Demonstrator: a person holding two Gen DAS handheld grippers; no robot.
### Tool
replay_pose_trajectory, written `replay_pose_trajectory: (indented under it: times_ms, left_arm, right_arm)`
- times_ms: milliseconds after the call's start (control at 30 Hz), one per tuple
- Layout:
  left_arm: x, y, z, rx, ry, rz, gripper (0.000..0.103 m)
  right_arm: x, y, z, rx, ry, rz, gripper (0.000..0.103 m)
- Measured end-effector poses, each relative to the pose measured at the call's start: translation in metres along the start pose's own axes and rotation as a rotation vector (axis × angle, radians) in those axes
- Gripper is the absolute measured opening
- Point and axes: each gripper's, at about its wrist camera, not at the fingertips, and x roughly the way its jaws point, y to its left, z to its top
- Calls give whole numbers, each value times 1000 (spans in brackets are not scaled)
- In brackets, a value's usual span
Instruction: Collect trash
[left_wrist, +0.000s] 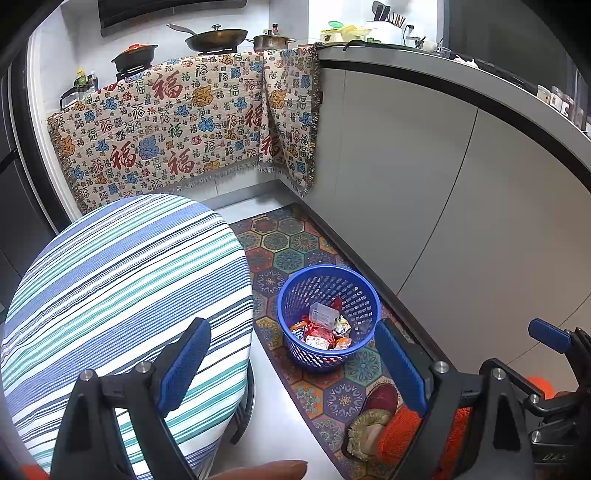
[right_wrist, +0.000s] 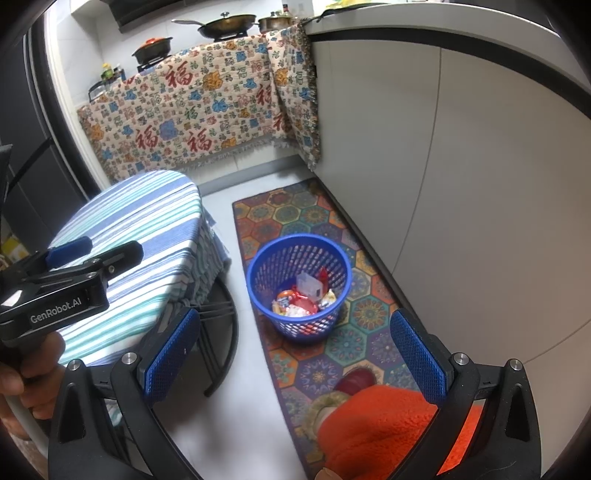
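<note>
The blue mesh basket (left_wrist: 328, 317) stands on the patterned floor mat (left_wrist: 291, 243), and everything else is placed from it. Inside it, on the bottom, lies the trash (left_wrist: 321, 334): red and orange snack wrappers, some silvery foil and a small white box leaning against the far wall. In the right wrist view the same basket (right_wrist: 298, 291) holds the same heap of trash (right_wrist: 301, 301). The left gripper (left_wrist: 291, 369) hangs above the basket's near side with its blue pads spread wide apart and nothing between them. The right gripper (right_wrist: 295, 354) is likewise spread wide and empty, held above and on the near side of the basket. To the left of the basket stands a table under a striped cloth (left_wrist: 122, 295), close beside it but not touching. To the basket's right runs a grey cabinet front (left_wrist: 461, 206). Beyond the basket a cloth printed with red characters (left_wrist: 177, 125) hangs over the counter. On the near side of the basket, on the mat, a red slipper (left_wrist: 382, 398) and an orange fleece sleeve or trouser leg (right_wrist: 384, 432) show
</note>
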Motion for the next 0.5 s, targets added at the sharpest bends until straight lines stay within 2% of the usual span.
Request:
replay_pose_trajectory:
  times_ms: [500]
  left_arm:
    - [0, -2, 1, 9, 1, 3, 92]
  right_arm:
    - [1, -4, 2, 1, 3, 2, 103]
